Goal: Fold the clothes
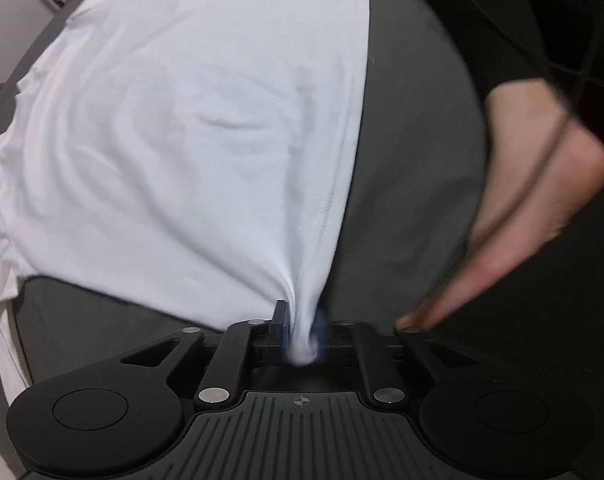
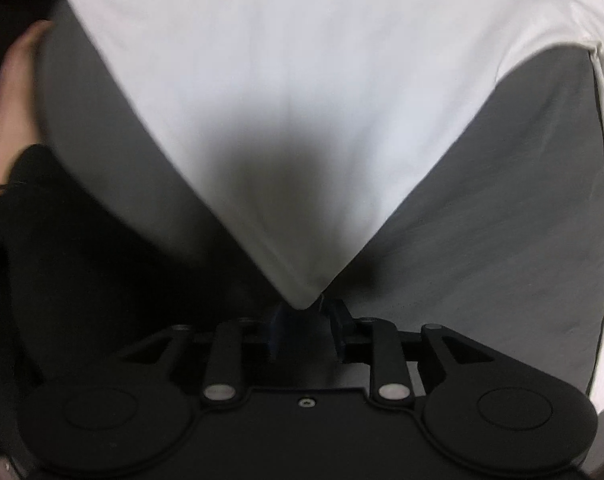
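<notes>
A white shirt (image 1: 182,140) lies spread over a grey surface (image 1: 413,160). In the left wrist view one corner of it is drawn into a tight bunch between the fingers of my left gripper (image 1: 302,328). Creases fan out from that pinch, and the right-hand finger is blurred. In the right wrist view another pointed corner of the shirt (image 2: 302,80) ends just above my right gripper (image 2: 307,328). Its jaws stand apart and neither pad touches the cloth. A dark shadow falls on the fabric there.
A person's bare forearm and hand (image 1: 533,200) in a black short sleeve reaches in at the right of the left wrist view. A hand (image 2: 14,80) and dark clothing fill the left of the right wrist view. Grey surface (image 2: 501,220) shows beside the shirt.
</notes>
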`<state>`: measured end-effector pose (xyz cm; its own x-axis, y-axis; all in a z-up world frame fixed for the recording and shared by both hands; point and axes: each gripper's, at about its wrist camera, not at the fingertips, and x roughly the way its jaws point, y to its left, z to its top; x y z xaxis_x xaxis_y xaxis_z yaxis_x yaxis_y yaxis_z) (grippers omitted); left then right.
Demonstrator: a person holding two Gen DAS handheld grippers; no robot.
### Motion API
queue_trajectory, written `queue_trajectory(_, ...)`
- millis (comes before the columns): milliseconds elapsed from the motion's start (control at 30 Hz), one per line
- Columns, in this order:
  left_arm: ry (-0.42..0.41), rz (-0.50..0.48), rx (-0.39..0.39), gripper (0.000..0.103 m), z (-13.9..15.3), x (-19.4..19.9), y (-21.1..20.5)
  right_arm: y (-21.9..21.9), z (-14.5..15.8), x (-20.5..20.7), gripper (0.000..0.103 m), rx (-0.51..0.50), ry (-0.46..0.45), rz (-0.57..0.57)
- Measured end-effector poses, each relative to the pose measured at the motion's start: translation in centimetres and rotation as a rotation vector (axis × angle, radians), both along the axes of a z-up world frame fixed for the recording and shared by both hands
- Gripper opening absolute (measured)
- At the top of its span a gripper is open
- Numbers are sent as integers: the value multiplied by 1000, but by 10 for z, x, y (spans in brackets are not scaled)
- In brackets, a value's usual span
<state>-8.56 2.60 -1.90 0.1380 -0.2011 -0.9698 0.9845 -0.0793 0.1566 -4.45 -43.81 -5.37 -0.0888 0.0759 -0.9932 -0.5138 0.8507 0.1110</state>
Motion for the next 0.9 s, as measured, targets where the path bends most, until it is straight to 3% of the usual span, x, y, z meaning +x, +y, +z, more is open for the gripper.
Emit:
queue_trajectory(67,12,24,-40,61,15,0,12,0,19,-2,34,55,-44,52)
queue_trajectory(100,17,27,-60,64,23,1,17,4,27,-2,35,76,-82,78)
queue_trajectory(200,28,10,-112,64,38,6,18,22,43,-3,49,133,-227,156)
queue_trajectory(300,46,47,-242,64,42,16,-1,59,40,0,52,176,-381,201)
queue_trajectory(367,63,111,-342,64,34,29,-23,77,23,15,52,156,-454,142)
queue_trajectory(433,77,234,-404,64,15,46,-44,90,2,34,51,147,-511,23)
queue_trajectory(467,99,299,-404,64,3,55,-54,95,-7,41,51,142,-515,-35)
queue_trajectory(533,185,398,-323,64,-26,69,-68,101,-23,47,51,121,-479,-81)
queue_trajectory(567,208,392,-276,64,-38,69,-71,104,-31,49,52,110,-457,-97)
queue_trajectory(633,186,312,-259,64,-45,59,-68,109,-32,42,52,107,-413,-52)
queue_trajectory(800,364,193,-138,64,-42,41,-57,111,-27,26,52,93,-229,107)
queue_trajectory(833,372,163,-130,64,-38,38,-54,111,-26,23,48,88,-196,140)
queue_trajectory(900,392,165,-215,64,-23,46,-49,101,-11,32,47,146,-232,87)
